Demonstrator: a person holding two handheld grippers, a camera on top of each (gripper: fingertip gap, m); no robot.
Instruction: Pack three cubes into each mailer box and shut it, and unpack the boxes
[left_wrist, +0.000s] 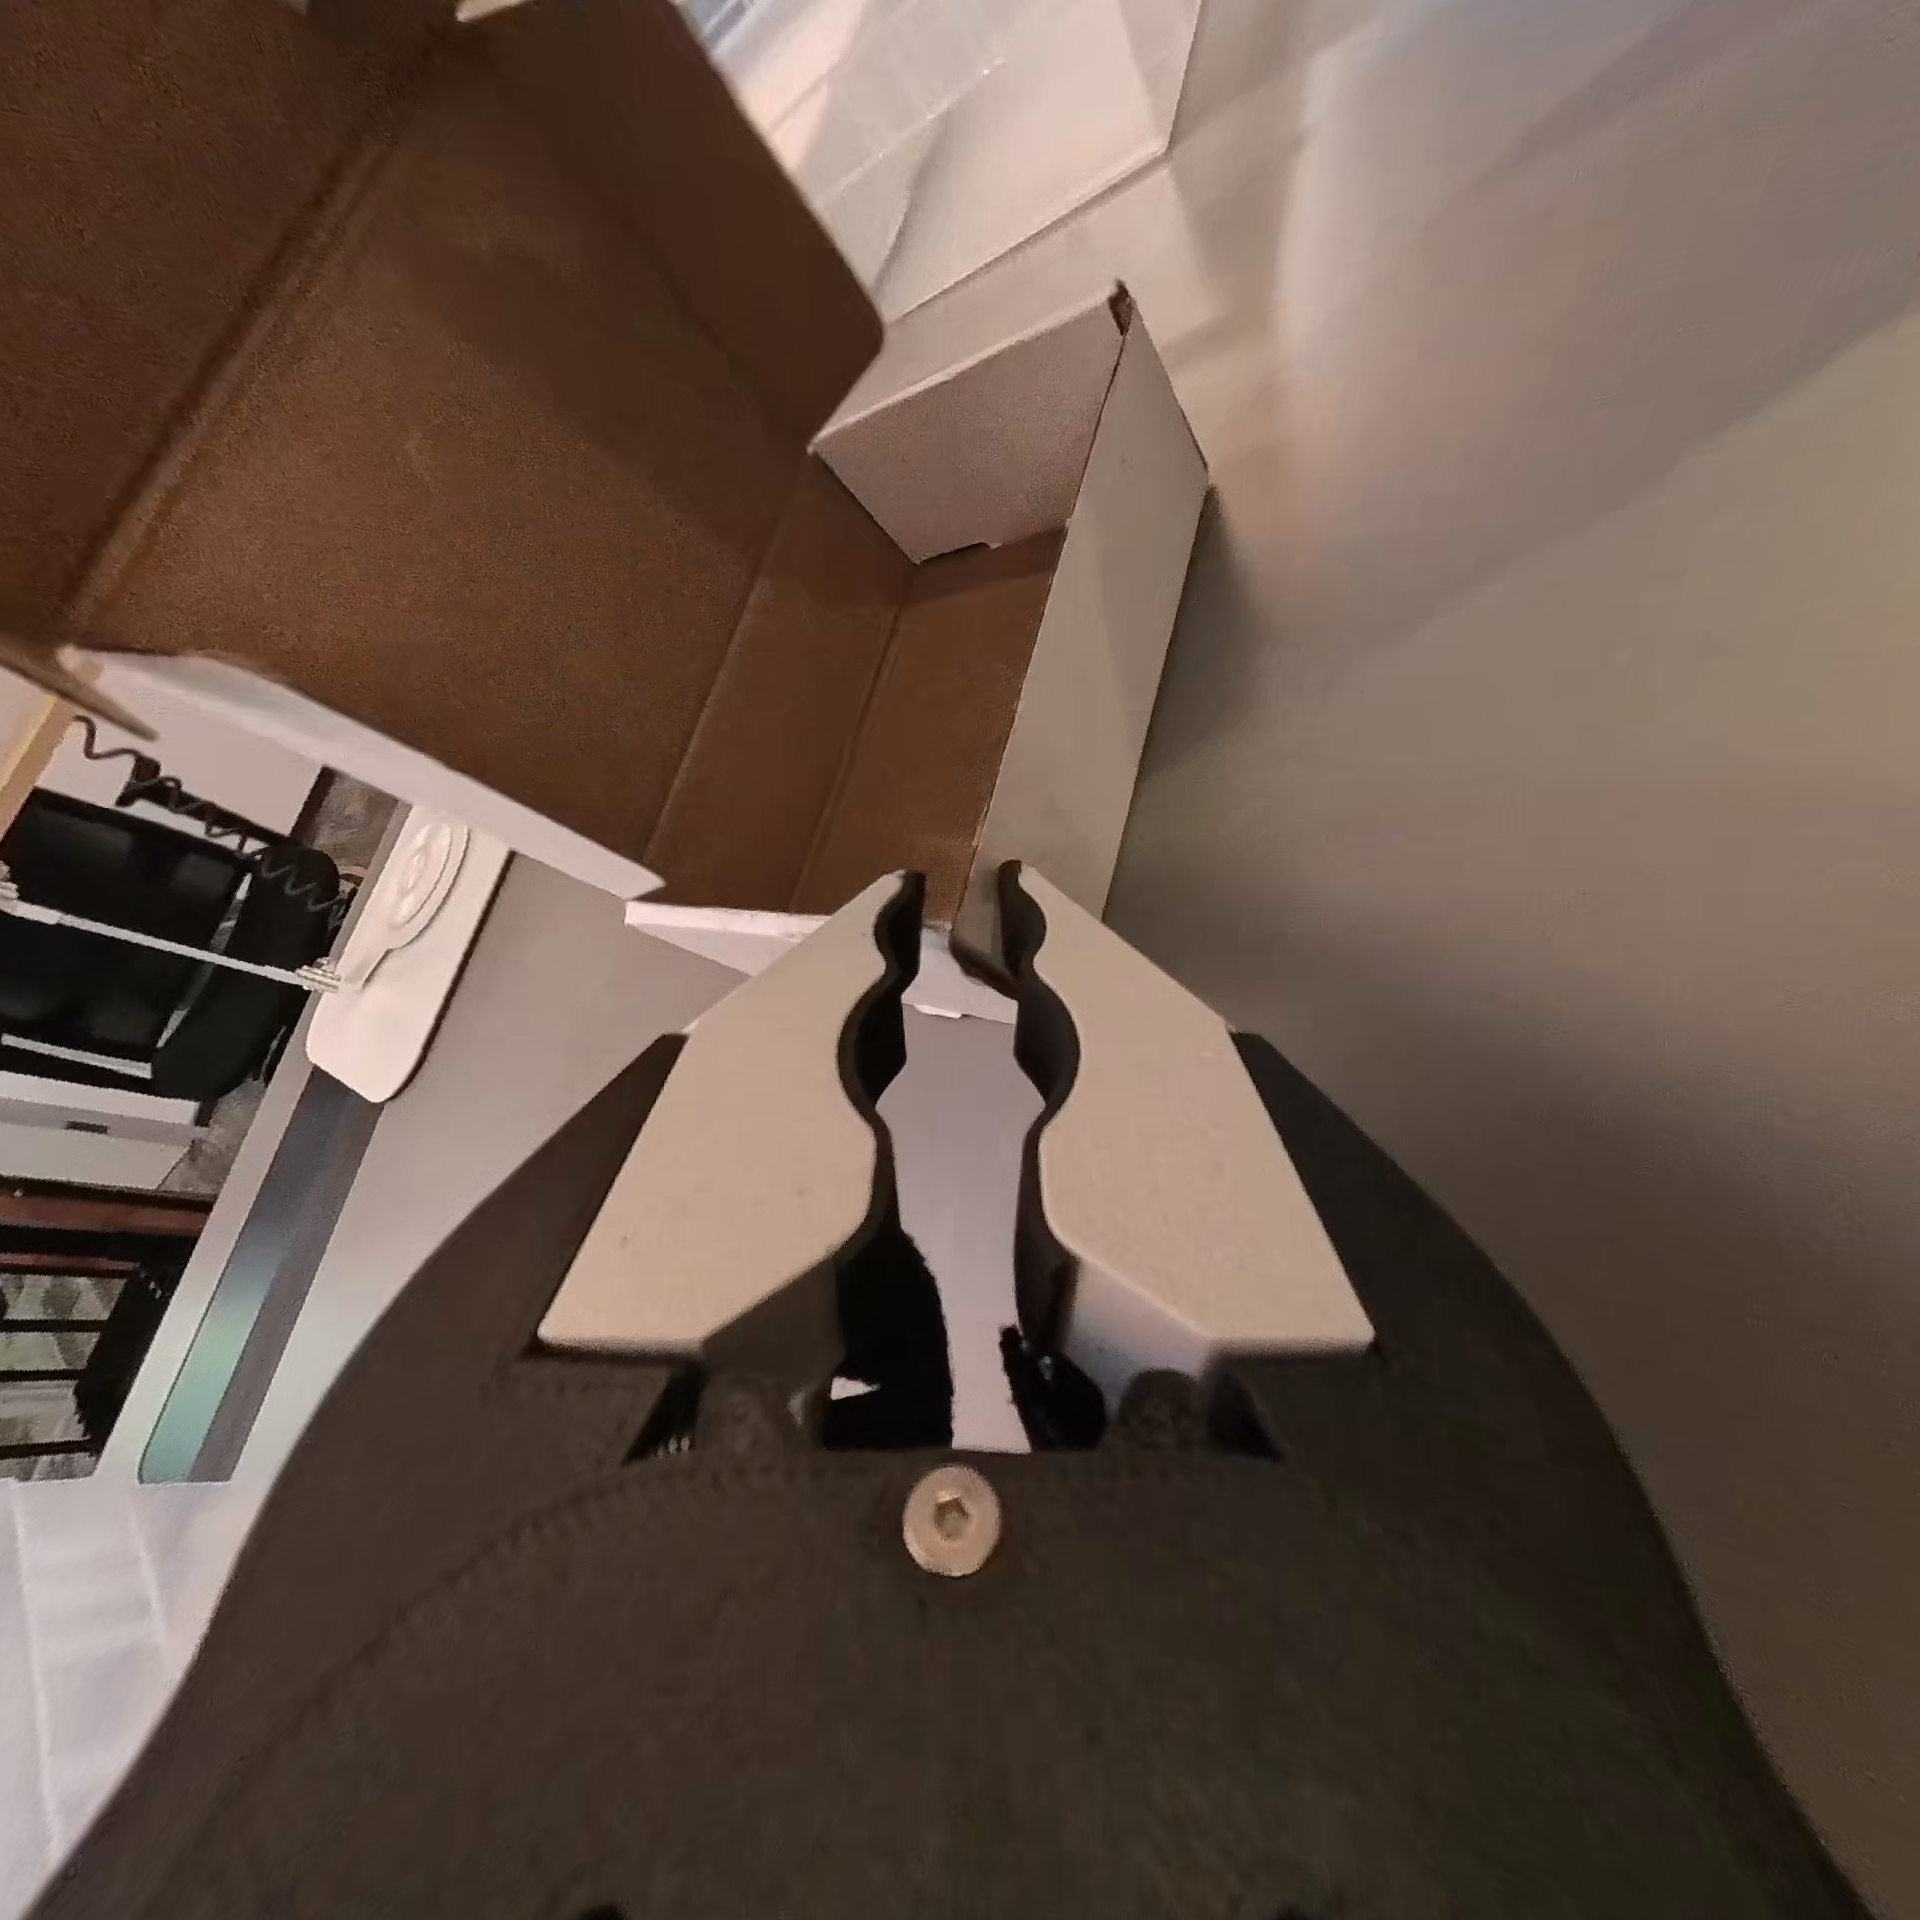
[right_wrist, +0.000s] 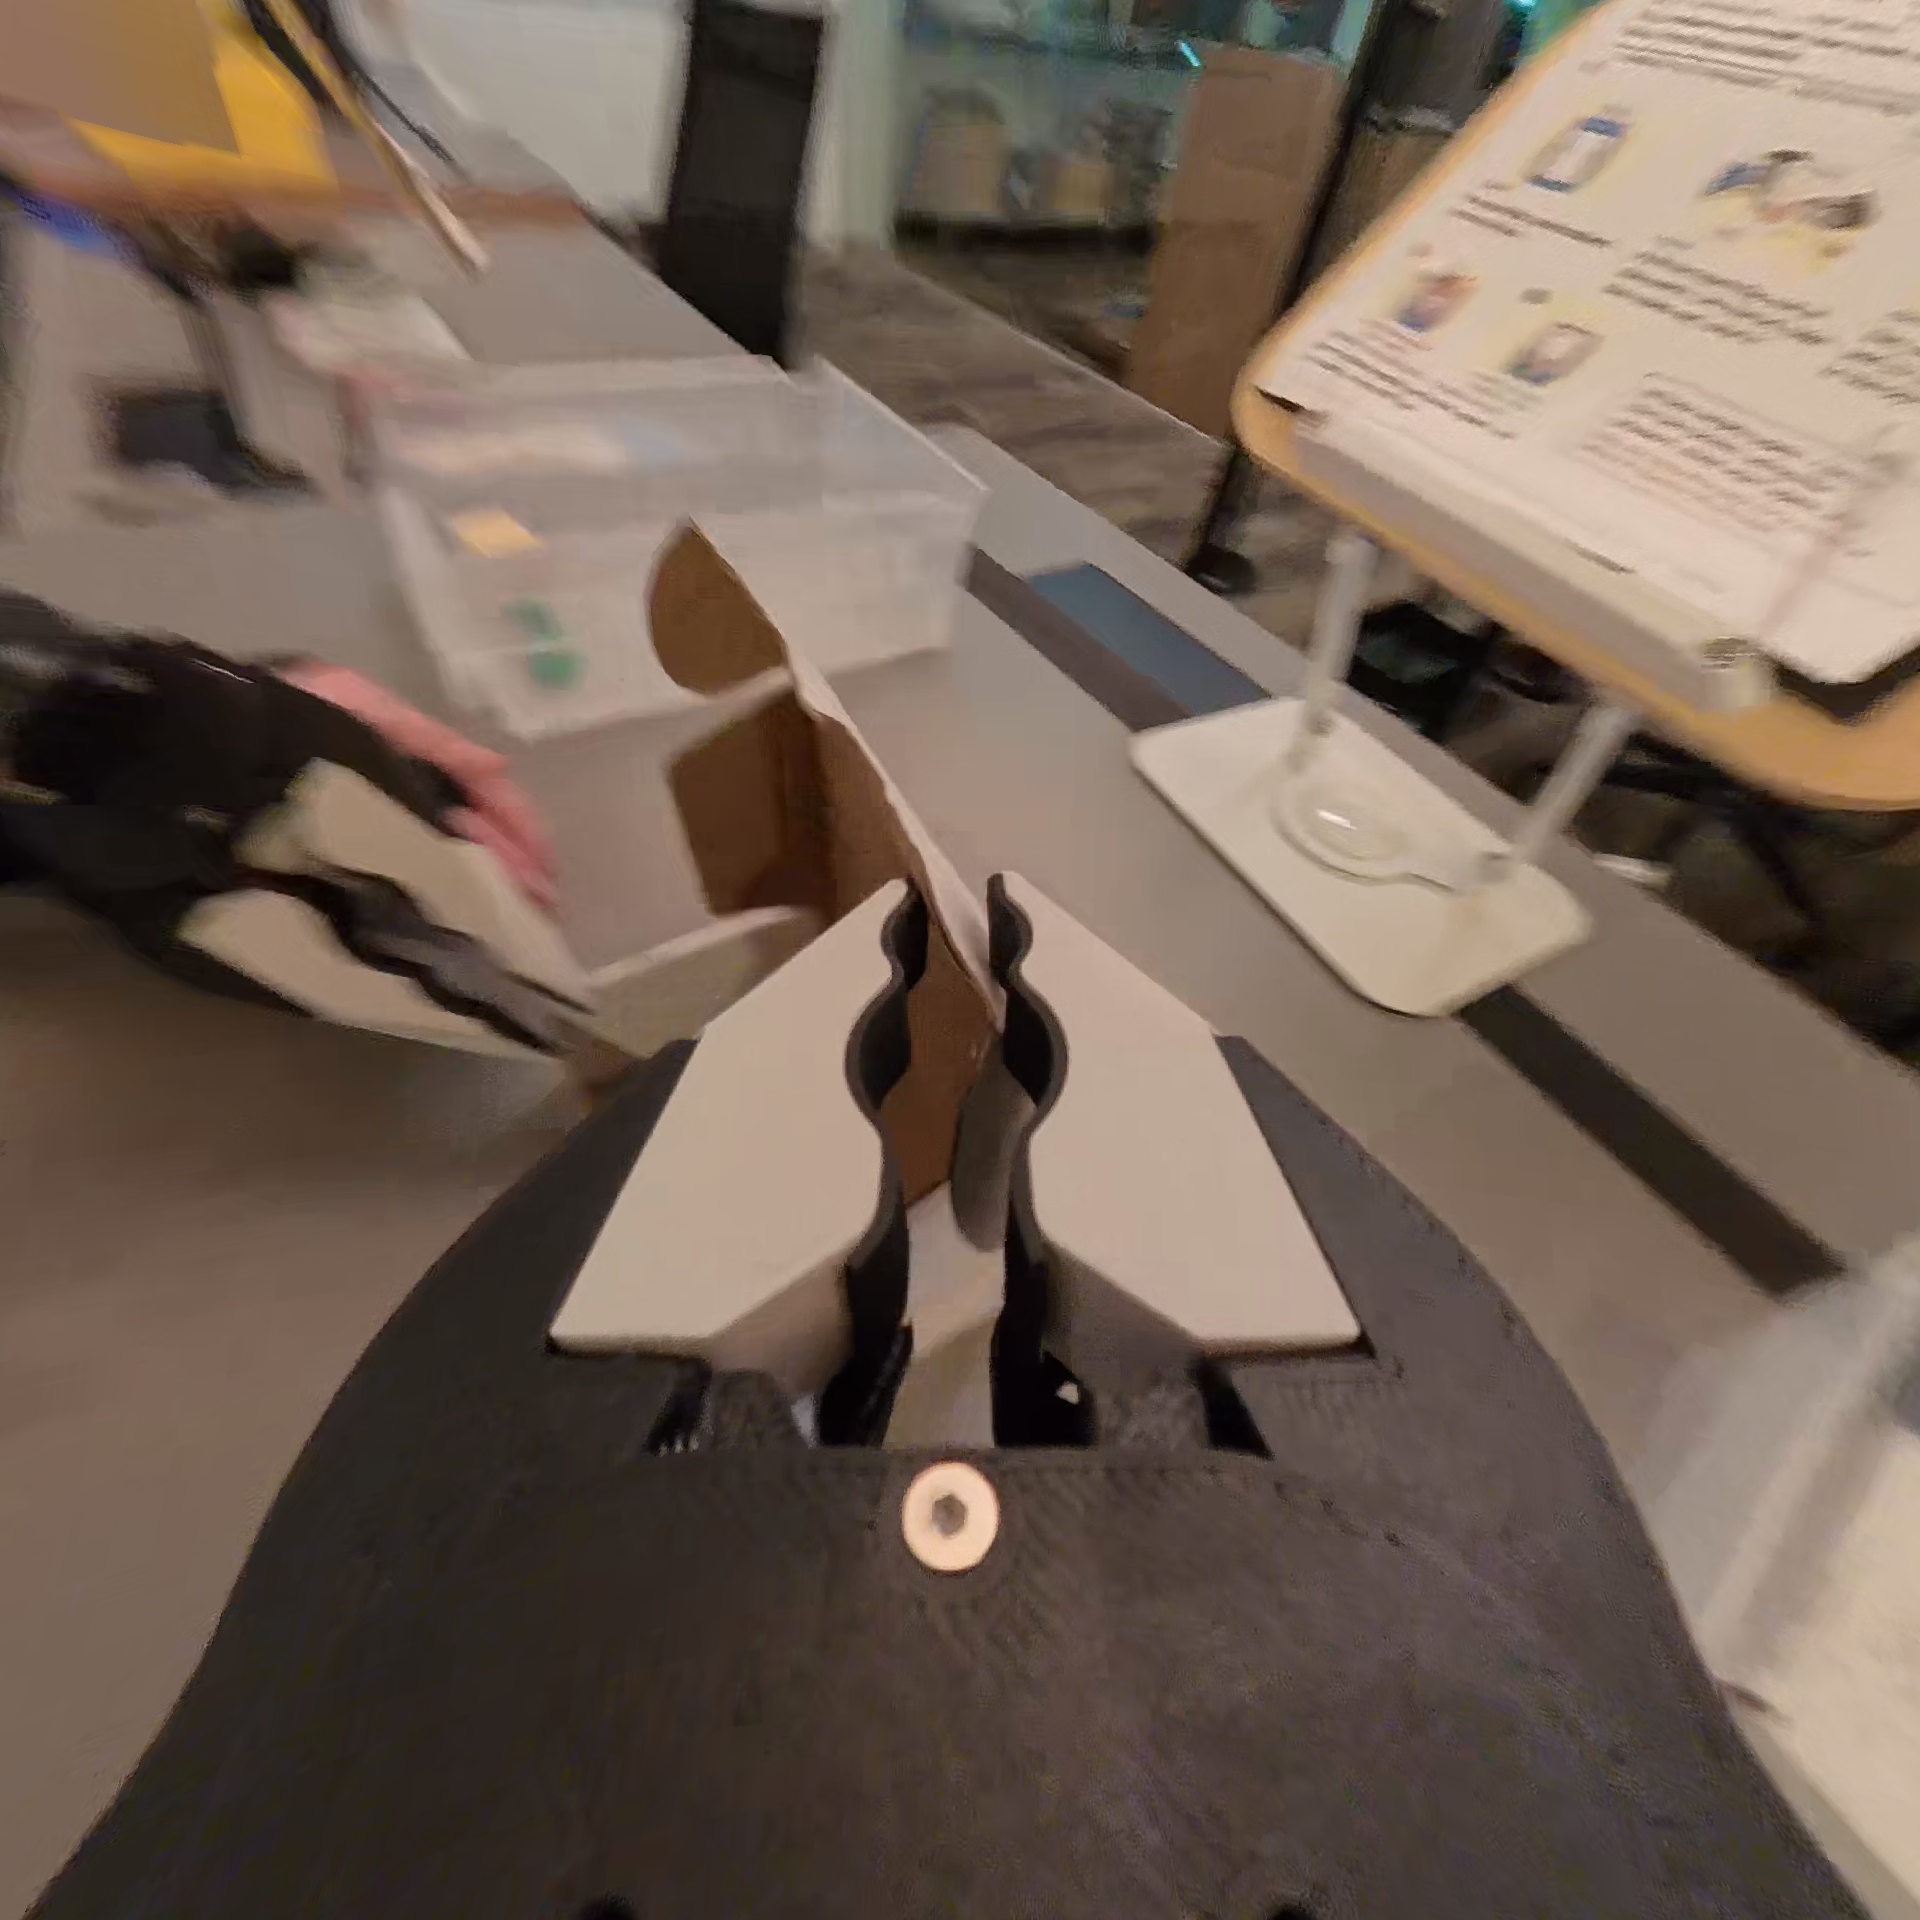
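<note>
An open mailer box (left_wrist: 499, 499), brown inside and white outside, lies on the grey table; the part of its inside that shows holds no cubes. My left gripper (left_wrist: 961, 896) is shut on the near end of the box's white side wall (left_wrist: 1107, 665). It also shows at the left of the right wrist view (right_wrist: 561, 1013), at the box's low edge. My right gripper (right_wrist: 948, 904) is shut on the box's raised lid flap (right_wrist: 821, 790), which stands edge-on between its fingers. Small green and yellow pieces (right_wrist: 540, 644) show blurred inside a clear bin.
A clear plastic bin (right_wrist: 831, 499) stands behind the box. A white document stand (right_wrist: 1361, 862) with a tilted printed board is at the right, near the table's edge; its base also shows in the left wrist view (left_wrist: 405, 956). A pink-gloved hand (right_wrist: 488, 774) holds the left gripper.
</note>
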